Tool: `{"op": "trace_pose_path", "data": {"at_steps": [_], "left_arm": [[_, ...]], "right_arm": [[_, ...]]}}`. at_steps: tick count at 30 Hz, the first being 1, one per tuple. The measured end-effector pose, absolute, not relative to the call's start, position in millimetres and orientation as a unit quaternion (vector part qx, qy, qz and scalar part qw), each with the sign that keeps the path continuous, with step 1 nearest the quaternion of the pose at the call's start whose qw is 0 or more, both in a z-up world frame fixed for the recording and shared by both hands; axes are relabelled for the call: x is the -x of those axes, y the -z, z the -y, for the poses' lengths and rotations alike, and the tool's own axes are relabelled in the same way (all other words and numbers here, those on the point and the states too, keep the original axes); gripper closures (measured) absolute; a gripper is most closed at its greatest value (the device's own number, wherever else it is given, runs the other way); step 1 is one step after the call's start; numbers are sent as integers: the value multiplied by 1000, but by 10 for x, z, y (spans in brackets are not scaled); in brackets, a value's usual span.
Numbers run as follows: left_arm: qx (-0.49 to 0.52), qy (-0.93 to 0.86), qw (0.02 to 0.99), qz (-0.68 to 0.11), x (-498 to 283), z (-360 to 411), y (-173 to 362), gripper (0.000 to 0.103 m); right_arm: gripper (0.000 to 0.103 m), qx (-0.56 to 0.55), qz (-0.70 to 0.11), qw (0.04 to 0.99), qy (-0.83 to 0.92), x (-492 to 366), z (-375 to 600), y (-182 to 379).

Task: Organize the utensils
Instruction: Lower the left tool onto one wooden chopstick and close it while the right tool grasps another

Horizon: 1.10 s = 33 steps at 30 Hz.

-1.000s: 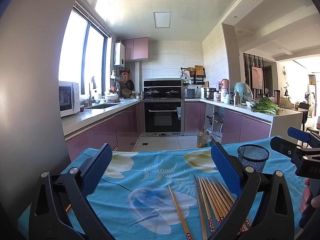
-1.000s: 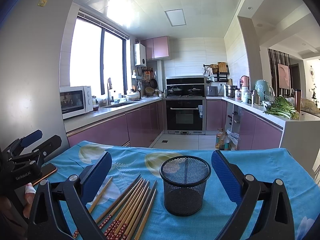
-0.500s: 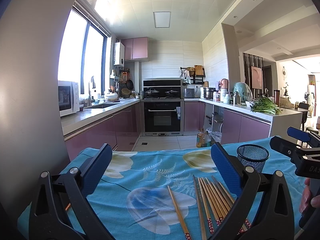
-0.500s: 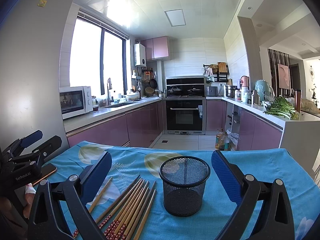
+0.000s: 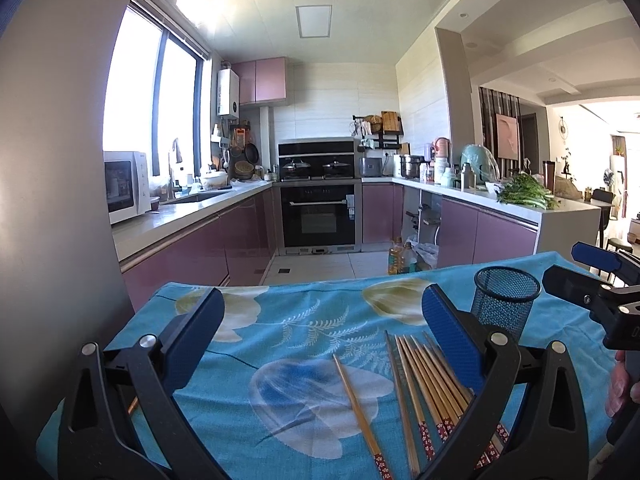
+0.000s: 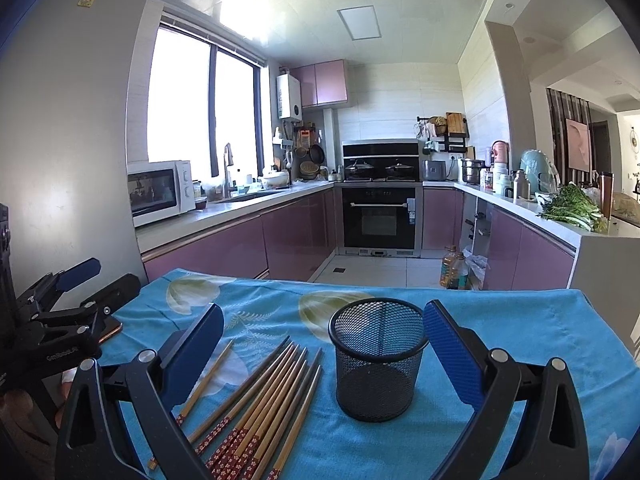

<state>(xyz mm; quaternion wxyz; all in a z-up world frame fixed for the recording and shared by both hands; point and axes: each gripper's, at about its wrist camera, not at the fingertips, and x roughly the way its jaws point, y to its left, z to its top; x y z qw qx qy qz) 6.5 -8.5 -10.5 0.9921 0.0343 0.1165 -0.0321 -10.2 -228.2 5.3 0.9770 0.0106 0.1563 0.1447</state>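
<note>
Several bamboo chopsticks (image 5: 424, 380) with red patterned ends lie in a bundle on the blue flowered tablecloth (image 5: 288, 344), and one single chopstick (image 5: 356, 404) lies apart to their left. A black mesh cup (image 6: 378, 358) stands upright and empty to the right of the chopsticks (image 6: 264, 396). My left gripper (image 5: 320, 328) hovers open above the cloth, left of the bundle. My right gripper (image 6: 323, 338) is open too, with the cup between its fingers but apart from them. Each gripper shows at the edge of the other's view: the right gripper (image 5: 592, 284) and the left gripper (image 6: 76, 292).
The table's far edge (image 6: 400, 290) drops to a tiled kitchen floor with oil bottles (image 6: 454, 270). Purple cabinets, an oven (image 6: 378, 216) and a microwave (image 6: 160, 192) stand beyond. A phone (image 6: 110, 330) lies at the cloth's left edge. A hand (image 5: 618, 384) holds the right gripper.
Both views have drifted only a little; the grippers stay open and the chopsticks and cup have not moved.
</note>
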Motion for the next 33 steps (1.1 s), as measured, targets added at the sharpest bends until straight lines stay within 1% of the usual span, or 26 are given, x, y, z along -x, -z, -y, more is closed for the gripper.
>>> {"op": "trace_pose_path", "data": {"at_steps": [4, 7, 9, 10, 12, 13, 14, 15, 16, 18, 21, 23, 26, 28, 30, 32, 33], "left_arm": [[-60, 55, 980, -182, -261, 104, 260, 6], [-69, 76, 965, -239, -413, 120, 427, 6], [-72, 85, 956, -272, -498, 121, 541, 6], [-75, 90, 952, -284, -546, 130, 612, 6], [-77, 96, 944, -306, -620, 129, 712, 7], [-76, 102, 940, -316, -650, 127, 751, 10], [-76, 106, 936, -326, -683, 124, 789, 16], [-76, 108, 933, -334, -711, 122, 825, 19], [-76, 111, 930, -341, -736, 123, 857, 23], [-75, 118, 923, -358, -795, 123, 915, 28], [-79, 127, 913, -379, -859, 159, 979, 37], [-80, 134, 905, -395, -902, 185, 1035, 44], [-77, 146, 894, -416, -966, 194, 1100, 51], [-79, 149, 889, -426, -1012, 215, 1145, 56], [-80, 151, 888, -427, -1030, 229, 1154, 57], [-74, 157, 886, -431, -1062, 229, 1151, 61], [-71, 158, 885, -432, -1084, 227, 1150, 61]], "right_arm": [[8, 14, -204, 964, -169, 55, 2162, 91], [20, 27, -259, 948, -185, -36, 2085, 270], [33, 35, -297, 936, -186, -123, 2037, 387], [35, 36, -314, 930, -188, -160, 2026, 441], [43, 34, -348, 917, -192, -245, 2005, 572], [46, 34, -363, 911, -193, -283, 1990, 624], [52, 33, -375, 906, -193, -318, 1988, 672], [56, 29, -384, 902, -194, -355, 1982, 710], [58, 23, -393, 899, -193, -381, 1975, 740], [66, 15, -405, 894, -191, -434, 1972, 782], [74, 5, -422, 887, -186, -496, 2023, 841], [77, 4, -427, 884, -187, -514, 2043, 839], [78, 14, -432, 882, -186, -527, 2017, 842], [81, 21, -437, 880, -187, -530, 1999, 841], [83, 29, -441, 878, -186, -558, 1977, 846], [83, 37, -443, 877, -184, -592, 1950, 845], [83, 37, -445, 876, -184, -618, 1941, 846]]}}
